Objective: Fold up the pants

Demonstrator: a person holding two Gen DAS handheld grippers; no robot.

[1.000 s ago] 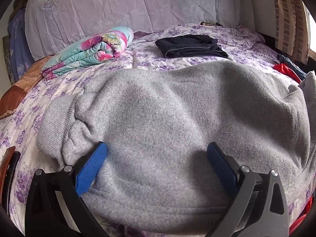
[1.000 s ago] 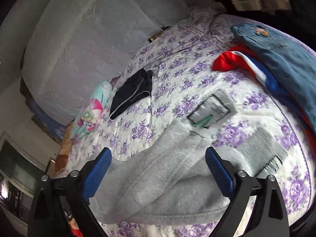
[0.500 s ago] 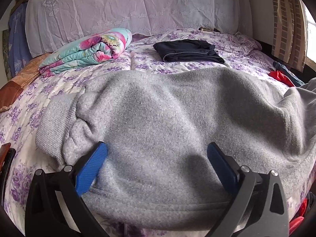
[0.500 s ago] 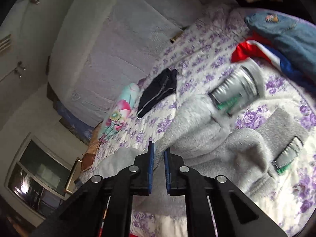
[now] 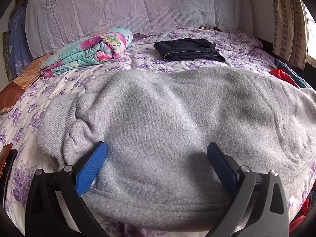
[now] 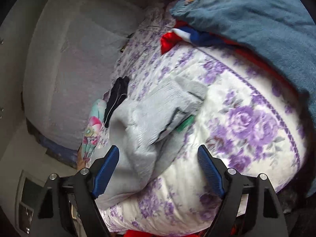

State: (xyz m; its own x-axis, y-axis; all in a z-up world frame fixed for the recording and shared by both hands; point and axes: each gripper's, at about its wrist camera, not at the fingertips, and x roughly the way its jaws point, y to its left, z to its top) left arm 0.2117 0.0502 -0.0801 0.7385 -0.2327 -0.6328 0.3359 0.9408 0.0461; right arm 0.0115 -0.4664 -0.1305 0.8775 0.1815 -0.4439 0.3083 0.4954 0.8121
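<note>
Bedroom, bed with purple-floral quilt (image 5: 150, 63), lace-covered headboard (image 5: 122, 7) behind. Grey sweatpants (image 5: 177, 122) spread across the near half of the quilt, filling the left wrist view from 9 to 3 o'clock; ribbed cuff bunched at 9 o'clock. Left gripper (image 5: 157, 150) wide open, blue pads straddling the near hem of the sweatpants, fabric between the jaws but not pinched. Right gripper (image 6: 158, 154) also wide open, holding nothing; left pad just beside the grey fabric fold (image 6: 136, 138), contact unclear due to blur. Folded dark shorts (image 5: 187, 49) at 12 o'clock, rolled floral blanket (image 5: 88, 51) at 10–11 o'clock. In the right wrist view, blue denim garment (image 6: 256, 19) at 1–2 o'clock over a red-white-blue garment (image 6: 183, 37).
</note>
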